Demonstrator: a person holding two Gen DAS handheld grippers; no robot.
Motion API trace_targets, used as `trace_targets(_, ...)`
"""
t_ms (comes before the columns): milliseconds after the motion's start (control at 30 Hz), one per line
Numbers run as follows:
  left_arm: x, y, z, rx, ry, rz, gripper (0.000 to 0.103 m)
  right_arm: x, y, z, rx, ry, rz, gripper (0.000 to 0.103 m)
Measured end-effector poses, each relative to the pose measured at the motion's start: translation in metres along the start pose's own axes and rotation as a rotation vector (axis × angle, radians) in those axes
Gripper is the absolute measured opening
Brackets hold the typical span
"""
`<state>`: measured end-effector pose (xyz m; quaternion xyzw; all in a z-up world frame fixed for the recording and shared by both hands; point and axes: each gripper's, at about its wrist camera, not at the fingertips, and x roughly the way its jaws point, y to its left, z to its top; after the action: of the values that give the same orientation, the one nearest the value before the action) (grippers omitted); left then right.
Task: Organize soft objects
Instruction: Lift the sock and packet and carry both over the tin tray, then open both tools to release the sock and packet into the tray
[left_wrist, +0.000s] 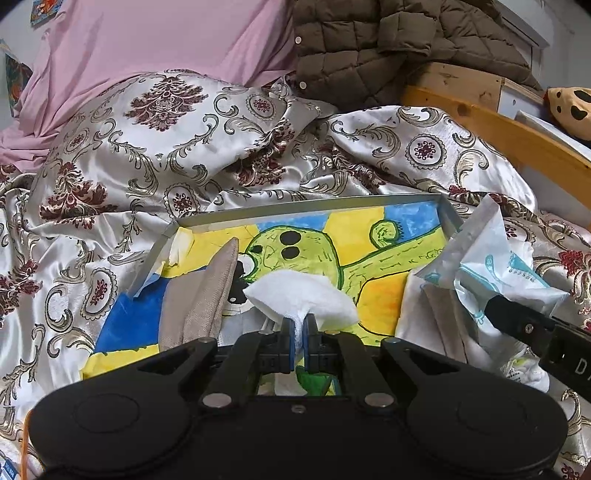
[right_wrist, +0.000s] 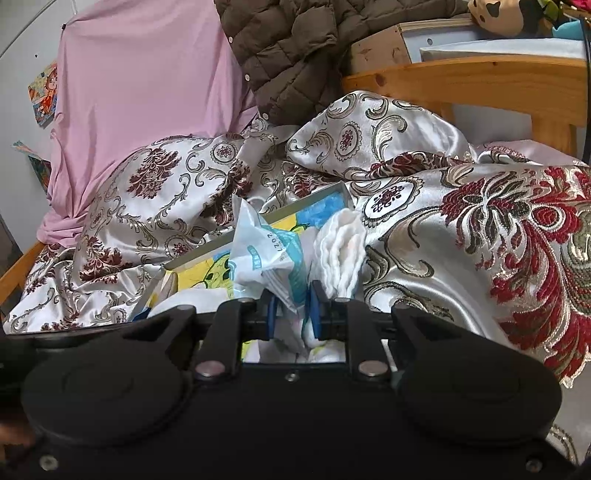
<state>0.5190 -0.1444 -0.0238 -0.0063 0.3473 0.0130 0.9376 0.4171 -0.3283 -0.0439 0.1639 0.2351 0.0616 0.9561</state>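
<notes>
Left wrist view, nearest first: left tool (left_wrist: 299, 328) pressed together, pinching a corner of a white tissue (left_wrist: 301, 295) that fans out over the painted tray (left_wrist: 314, 208). At 9 o'clock of the tissue, a beige cloth (left_wrist: 201, 295) lies in the tray. At 3 o'clock, the right tool (left_wrist: 496, 308) reaches into a crinkled wipes packet (left_wrist: 495, 258) at the tray's right edge. Further out: patterned bedspread (left_wrist: 147, 147), pink sheet (left_wrist: 147, 44), brown quilted jacket (left_wrist: 369, 48).

Right wrist view: right tool (right_wrist: 290, 306) nearly closed, pinching the wipes packet (right_wrist: 266, 251); white folded cloth (right_wrist: 341, 254) just beside it at 2 o'clock.

Risks, judged: tissue is held by a thin corner, so a quick pull could tear it. Packet film is slippery, so the grip may slide off.
</notes>
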Motion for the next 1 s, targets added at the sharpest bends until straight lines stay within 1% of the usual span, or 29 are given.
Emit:
trace_targets(100, 0.000, 0.001, 0.001, -0.009, 0.010, 0.008, 0.009, 0.000, 0.000, 0.000, 0.001, 0.000, 0.000, 0.012)
trace_targets(167, -0.001, 0.001, 0.001, -0.007, 0.017, 0.012, 0.011, -0.002, -0.001, 0.000, 0.001, 0.004, -0.002, 0.013)
trace_targets(267, -0.003, 0.005, 0.001, -0.029, 0.018, 0.019, 0.021, -0.003, 0.000, 0.000, -0.001, 0.011, -0.002, 0.018)
trace_targets(333, -0.005, 0.009, 0.002, -0.061, 0.025, 0.015, 0.027, -0.006, 0.000, 0.000, 0.004, 0.008, 0.000, 0.031)
trace_targets(433, -0.010, 0.013, 0.003, -0.089, 0.028, 0.017, 0.033, -0.010, 0.001, 0.001, 0.008, 0.003, 0.007, 0.041)
trace_targets(467, -0.012, 0.015, 0.004, -0.093, 0.027, 0.018, 0.035, -0.012, 0.001, 0.001, 0.006, 0.002, 0.011, 0.043)
trace_targets(533, -0.017, 0.017, 0.005, -0.099, 0.018, 0.022, 0.045, -0.015, 0.002, 0.003, 0.002, 0.006, 0.025, 0.053)
trace_targets(567, -0.021, 0.018, 0.005, -0.104, 0.012, 0.024, 0.048, -0.017, 0.002, 0.003, -0.002, 0.005, 0.029, 0.056)
trace_targets(600, -0.025, 0.019, 0.005, -0.107, 0.005, 0.027, 0.052, -0.019, 0.002, 0.004, -0.005, 0.001, 0.026, 0.063)
trace_targets(700, -0.038, 0.023, 0.005, -0.116, -0.019, 0.025, 0.061, -0.026, 0.000, 0.006, 0.005, -0.014, 0.036, 0.070)
trace_targets(733, -0.043, 0.024, 0.005, -0.119, -0.027, 0.023, 0.064, -0.029, -0.002, 0.007, 0.012, -0.019, 0.037, 0.075)
trace_targets(800, -0.055, 0.027, 0.003, -0.122, -0.050, 0.023, 0.069, -0.035, -0.005, 0.009, 0.017, -0.035, 0.041, 0.081)
trace_targets(867, -0.066, 0.029, 0.000, -0.116, -0.067, 0.020, 0.070, -0.042, -0.007, 0.011, 0.021, -0.046, 0.043, 0.087)
trace_targets(900, -0.073, 0.030, -0.001, -0.112, -0.075, 0.018, 0.071, -0.045, -0.008, 0.012, 0.025, -0.053, 0.045, 0.093)
trace_targets(933, -0.078, 0.031, -0.002, -0.110, -0.083, 0.014, 0.073, -0.049, -0.009, 0.012, 0.030, -0.061, 0.050, 0.096)
trace_targets(1000, -0.092, 0.033, -0.006, -0.109, -0.106, 0.008, 0.077, -0.058, -0.010, 0.014, 0.040, -0.075, 0.062, 0.098)
